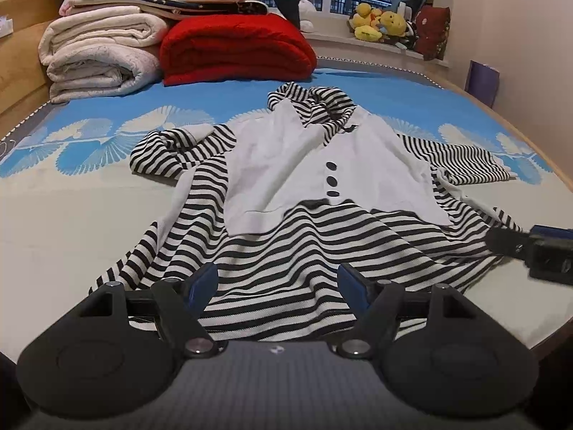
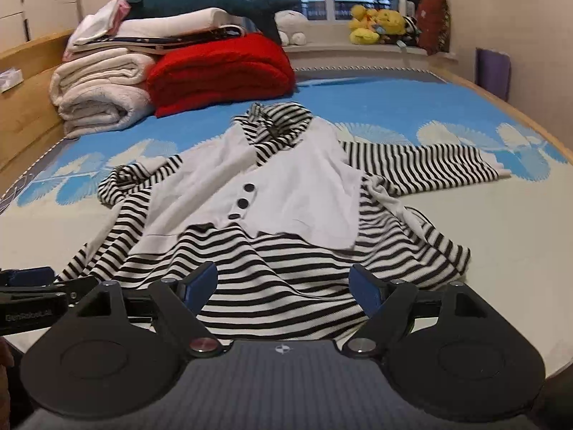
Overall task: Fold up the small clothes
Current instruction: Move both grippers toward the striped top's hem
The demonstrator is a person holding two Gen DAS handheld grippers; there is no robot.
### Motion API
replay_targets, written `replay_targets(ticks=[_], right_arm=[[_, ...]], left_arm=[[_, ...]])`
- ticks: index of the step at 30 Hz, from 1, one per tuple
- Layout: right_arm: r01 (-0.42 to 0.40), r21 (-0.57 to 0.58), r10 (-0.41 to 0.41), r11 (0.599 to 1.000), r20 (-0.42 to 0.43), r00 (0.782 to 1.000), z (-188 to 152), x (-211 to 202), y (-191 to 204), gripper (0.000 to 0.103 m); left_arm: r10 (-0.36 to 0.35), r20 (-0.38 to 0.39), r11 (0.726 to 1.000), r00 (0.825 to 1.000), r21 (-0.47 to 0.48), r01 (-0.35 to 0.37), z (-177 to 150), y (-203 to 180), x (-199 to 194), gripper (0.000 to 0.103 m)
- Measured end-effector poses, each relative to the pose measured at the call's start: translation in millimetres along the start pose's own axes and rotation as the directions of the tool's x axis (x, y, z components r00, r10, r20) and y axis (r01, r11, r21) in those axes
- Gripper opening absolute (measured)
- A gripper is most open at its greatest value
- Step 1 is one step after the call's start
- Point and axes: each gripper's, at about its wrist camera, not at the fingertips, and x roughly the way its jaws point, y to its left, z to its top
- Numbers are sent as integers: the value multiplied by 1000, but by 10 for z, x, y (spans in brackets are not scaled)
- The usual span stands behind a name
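Note:
A small black-and-white striped dress point(image 1: 286, 251) point(image 2: 272, 268) with a white vest front and three dark buttons point(image 1: 332, 180) point(image 2: 244, 201) lies face up on the bed, collar away from me, hem towards me. One sleeve is bunched at the left point(image 1: 168, 154), the other lies stretched out to the right point(image 2: 422, 161). My left gripper point(image 1: 277, 285) hovers open over the left part of the hem. My right gripper point(image 2: 283, 285) hovers open over the right part of the hem. Nothing is between either pair of blue pads. Each gripper shows at the edge of the other's view point(image 1: 530, 251) point(image 2: 32, 286).
The bed sheet point(image 1: 53, 222) is blue and cream. Folded cream blankets point(image 1: 96, 53) and a red blanket point(image 1: 236, 50) are stacked at the far left by the wooden headboard. Yellow plush toys point(image 1: 379, 25) sit on the windowsill. A purple box point(image 1: 481, 80) stands by the right wall.

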Motion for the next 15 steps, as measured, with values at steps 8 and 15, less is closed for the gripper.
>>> replay_targets(ticks=[8,15], right_arm=[[-21,-18,21,1000,-11,1000,-11,-1,16,84],[-16,-27,16,999,-6,1000,-8,13,42,84]], left_arm=[[-21,16,1000,1000,-3,21,3,-21,-9,78],[-15,16,1000,1000,10,15,14,-32,-14,78]])
